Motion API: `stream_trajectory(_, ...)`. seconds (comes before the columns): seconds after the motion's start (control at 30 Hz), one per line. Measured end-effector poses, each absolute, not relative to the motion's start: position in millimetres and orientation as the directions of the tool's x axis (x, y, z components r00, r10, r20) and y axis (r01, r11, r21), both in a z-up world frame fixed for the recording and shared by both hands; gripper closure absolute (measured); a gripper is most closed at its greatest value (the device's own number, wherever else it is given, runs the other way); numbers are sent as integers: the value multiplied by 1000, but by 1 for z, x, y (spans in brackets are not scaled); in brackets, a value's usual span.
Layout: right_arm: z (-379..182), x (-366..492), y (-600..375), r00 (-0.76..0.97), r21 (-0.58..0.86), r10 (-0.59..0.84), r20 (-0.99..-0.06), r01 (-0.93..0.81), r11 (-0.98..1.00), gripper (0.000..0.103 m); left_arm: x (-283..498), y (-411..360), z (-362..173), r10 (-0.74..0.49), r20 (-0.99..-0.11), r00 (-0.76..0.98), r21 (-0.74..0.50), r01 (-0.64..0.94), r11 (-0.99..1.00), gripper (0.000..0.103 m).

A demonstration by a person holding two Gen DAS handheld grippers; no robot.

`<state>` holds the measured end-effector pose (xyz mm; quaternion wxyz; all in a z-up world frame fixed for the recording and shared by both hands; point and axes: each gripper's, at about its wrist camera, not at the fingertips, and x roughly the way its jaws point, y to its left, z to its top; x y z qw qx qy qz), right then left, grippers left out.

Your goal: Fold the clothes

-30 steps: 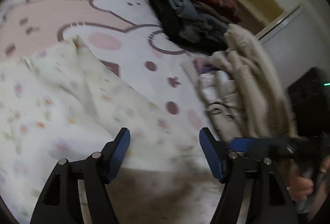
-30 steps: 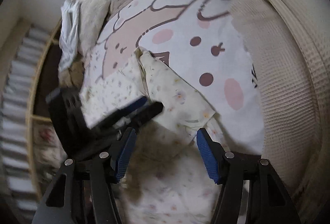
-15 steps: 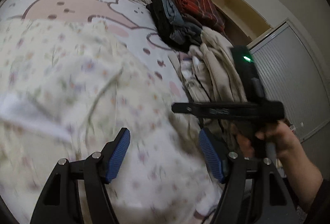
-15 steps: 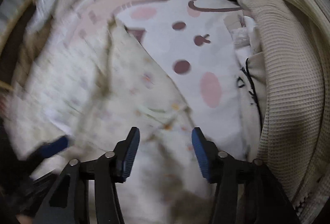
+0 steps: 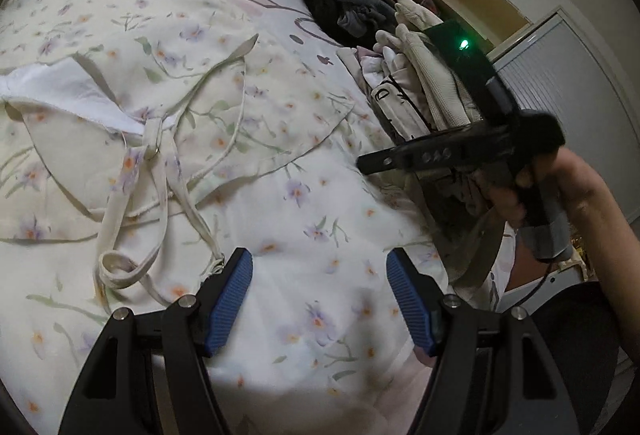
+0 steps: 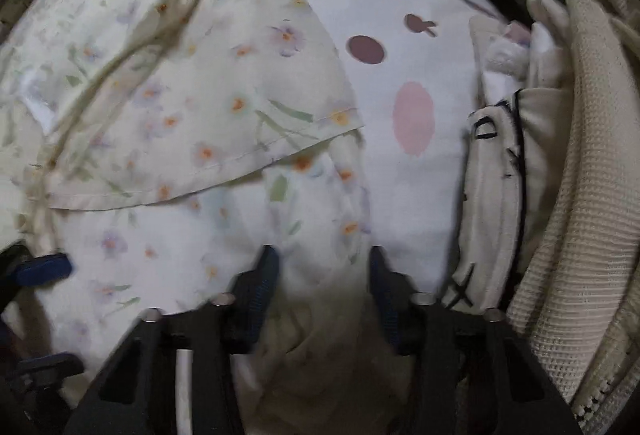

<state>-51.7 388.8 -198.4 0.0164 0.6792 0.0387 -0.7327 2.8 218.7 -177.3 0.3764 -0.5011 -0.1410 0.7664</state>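
A cream floral dress [image 5: 280,139] lies spread on the bed, its thin straps [image 5: 168,171] loose on top and white lining showing at the left. It also fills the right wrist view [image 6: 192,107], one layer folded over another. My left gripper [image 5: 318,299] is open just above the dress near its near edge. My right gripper [image 6: 322,287] is open over the dress's right edge, with fabric between the jaws; in the left wrist view it [image 5: 460,155] hovers at the right, held by a hand.
A bedsheet [image 6: 400,47] with a pink cartoon print lies under the dress. A stack of dark and red folded clothes [image 5: 356,3] sits at the far right. A pile of cream and white garments [image 6: 560,155] lies along the right. A cabinet [image 5: 568,75] stands beyond.
Both grippers pulled back toward the near edge of the bed. The dress now lies spread flatter, with straps and lining exposed. The right jaws stand narrower than before.
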Motion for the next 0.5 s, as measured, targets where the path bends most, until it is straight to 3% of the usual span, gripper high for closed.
stream_trajectory(0.03, -195, -52, 394, -71, 16, -20, -997, 56, -998, 98, 4, 219, -174, 716, -661, -223, -587, -441, -679, 34)
stream_trajectory(0.27, -147, -43, 414, -203, 242, -239, -949, 10, -970, 99, 0, 234, -146, 814, -550, -186, -692, -444, -569, 33)
stream_trajectory(0.33, -143, -40, 416, -213, 286, -279, -936, 0, -958, 99, -3, 240, -141, 830, -529, -178, -719, -425, -549, 29)
stream_trajectory(0.5, -144, -49, 399, -189, 389, -380, -905, -12, -921, 99, 0, 268, -131, 813, -546, -201, -667, -483, -567, 26)
